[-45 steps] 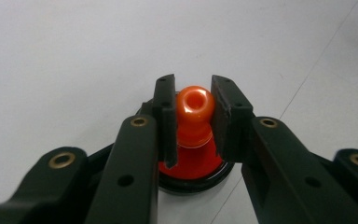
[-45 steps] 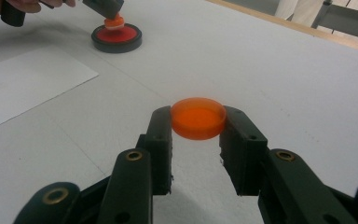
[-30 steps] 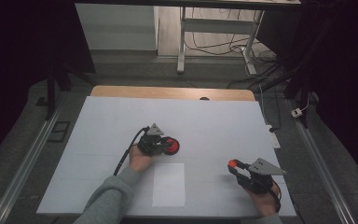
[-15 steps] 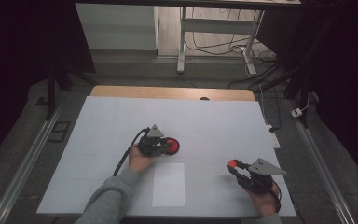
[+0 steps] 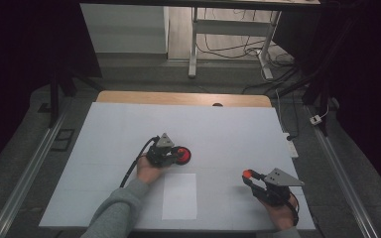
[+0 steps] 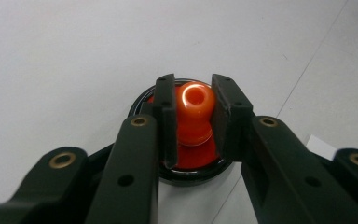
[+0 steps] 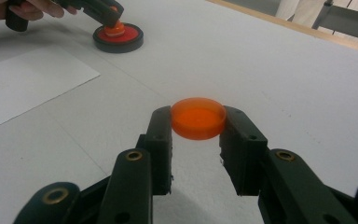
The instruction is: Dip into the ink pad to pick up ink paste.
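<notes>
In the left gripper view my left gripper [image 6: 193, 114] is shut on an orange knob [image 6: 195, 105] with a hole in its top. The knob stands upright in a round red base with a black rim [image 6: 191, 178]. From the high view the same gripper [image 5: 177, 154] and base [image 5: 183, 155] sit at the middle of the white table [image 5: 238, 129]. My right gripper [image 7: 198, 125] is shut on a flat orange round cap [image 7: 198, 116], held just above the table. In the high view that cap [image 5: 247, 174] is near the front right, at the right gripper [image 5: 250, 177].
A white sheet of paper [image 5: 179, 196] lies on the table near the front edge, between the two hands. A wooden strip [image 5: 178, 98] runs along the far edge. Beyond it are a dark floor, a table leg [image 5: 193, 44] and cables.
</notes>
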